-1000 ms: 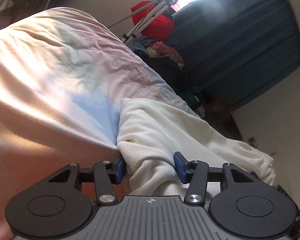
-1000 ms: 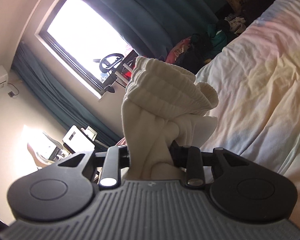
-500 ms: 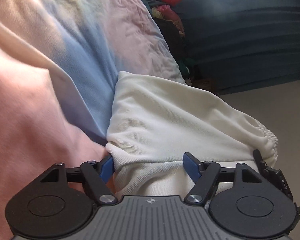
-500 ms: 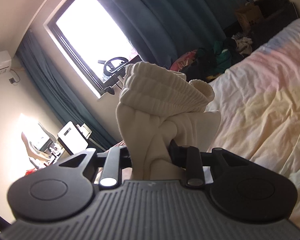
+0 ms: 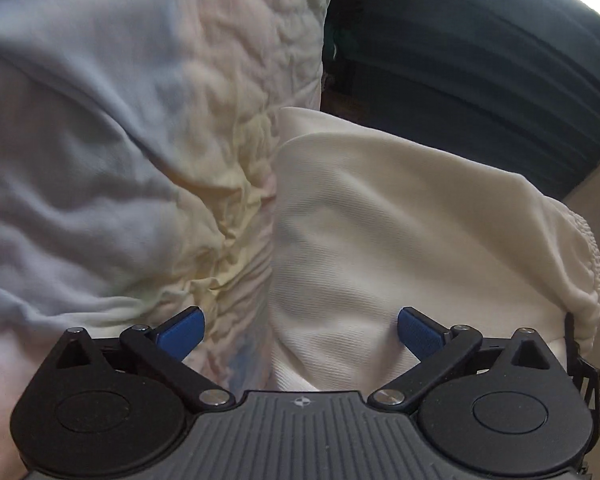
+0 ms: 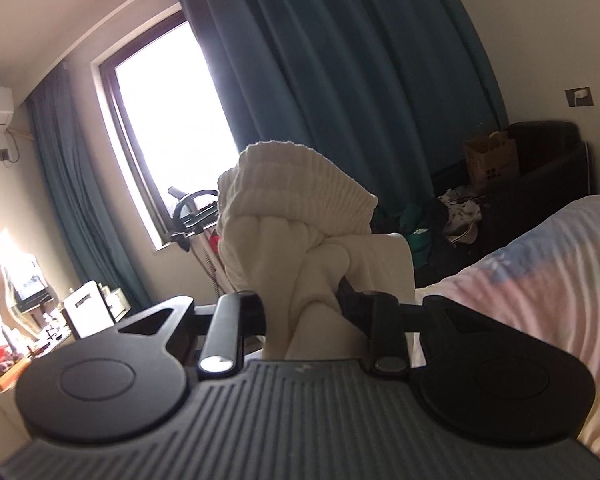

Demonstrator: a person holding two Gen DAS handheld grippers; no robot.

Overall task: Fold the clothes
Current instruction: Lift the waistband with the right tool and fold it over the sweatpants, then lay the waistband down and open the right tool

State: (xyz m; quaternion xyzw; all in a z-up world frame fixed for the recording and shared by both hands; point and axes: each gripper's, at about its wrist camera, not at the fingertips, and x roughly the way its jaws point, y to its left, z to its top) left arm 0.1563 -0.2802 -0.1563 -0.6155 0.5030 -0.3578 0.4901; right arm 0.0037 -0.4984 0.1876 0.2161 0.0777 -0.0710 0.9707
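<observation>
A white knit garment (image 5: 400, 220) lies spread on the pastel bed sheet (image 5: 100, 140), its gathered elastic edge at the far right. My left gripper (image 5: 300, 334) is low over the garment's near edge and its jaws are opening wide. The cloth lies between the blue pads (image 5: 182, 332), which no longer pinch it. In the right wrist view, my right gripper (image 6: 300, 308) is shut on a bunched part of the same cream garment (image 6: 292, 208). Its ribbed cuff stands up above the fingers, lifted off the bed sheet (image 6: 540, 280).
Teal curtains (image 6: 340, 80) and a bright window (image 6: 168, 128) fill the back wall. An exercise bike handle (image 6: 192, 204) stands by the window. A clothes pile (image 6: 452, 216) and a dark sofa with a paper bag (image 6: 492, 160) lie beyond the bed. A cluttered desk (image 6: 40, 320) is at left.
The left jaws have spread wide and released the garment's edge, and the left gripper has swung and rolled along the bed. The right gripper has risen with the bunched cloth in it.
</observation>
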